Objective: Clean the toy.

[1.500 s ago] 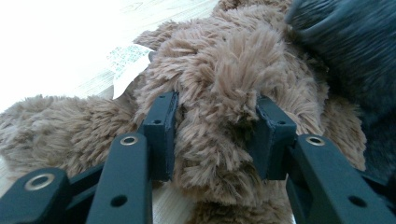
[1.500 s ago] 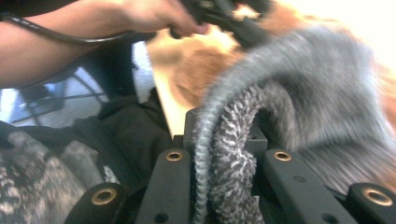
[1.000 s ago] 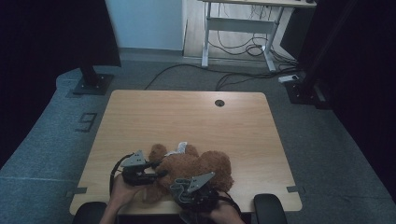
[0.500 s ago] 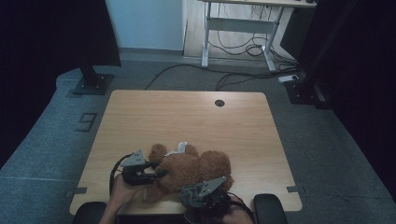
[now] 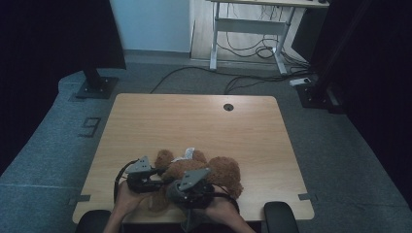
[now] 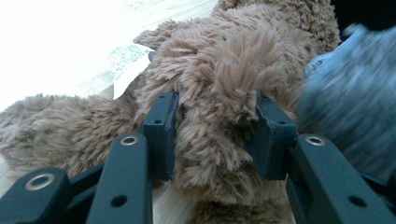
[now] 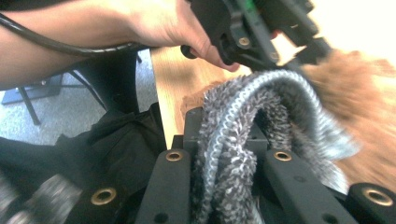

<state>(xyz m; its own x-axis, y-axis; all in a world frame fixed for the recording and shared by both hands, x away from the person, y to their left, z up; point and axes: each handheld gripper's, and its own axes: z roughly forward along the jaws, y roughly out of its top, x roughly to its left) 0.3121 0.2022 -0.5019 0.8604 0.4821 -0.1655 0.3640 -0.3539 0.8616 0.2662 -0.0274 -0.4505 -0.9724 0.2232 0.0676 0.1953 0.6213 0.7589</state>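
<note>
So here's where things stand: a brown teddy bear [image 5: 199, 172] is lying near the front edge of the surface [image 5: 194, 121], a bit left of the middle, with a small white tag [image 5: 187, 154] sticking out on its far side. The left hand-held gripper [image 5: 158, 172] has a chunk of the bear's fur pinched between its pads, a limb or an ear, hard to say which. In the left gripper view you can see the plush [image 6: 219, 116] bulging up between the two black jaws, which stand partly closed and squeezing it, so the bear is pinned in place.

The right hand-held gripper [image 5: 197, 187] sits over the bear's middle, closer to the front edge. Its own view shows the jaws nearly shut on a fold of grey knitted cloth [image 7: 243, 140], looped up and arching over toward the bear's fur [image 7: 359, 93]. It looks like a little sweater or scarf, though that view is blurry enough that I wouldn't swear to which.

My read is that this is the dressing step: one side holds the toy steady while the other works the knit piece onto or around it. Hardly any of the knit looks to be on the bear, so I'd call it early.

Next move probably calls for keeping the left grip firm and drawing the knit across the bear without letting it slip out of the jaws, plus finding the opening in the cloth and lining it up with whatever part goes through.
</note>
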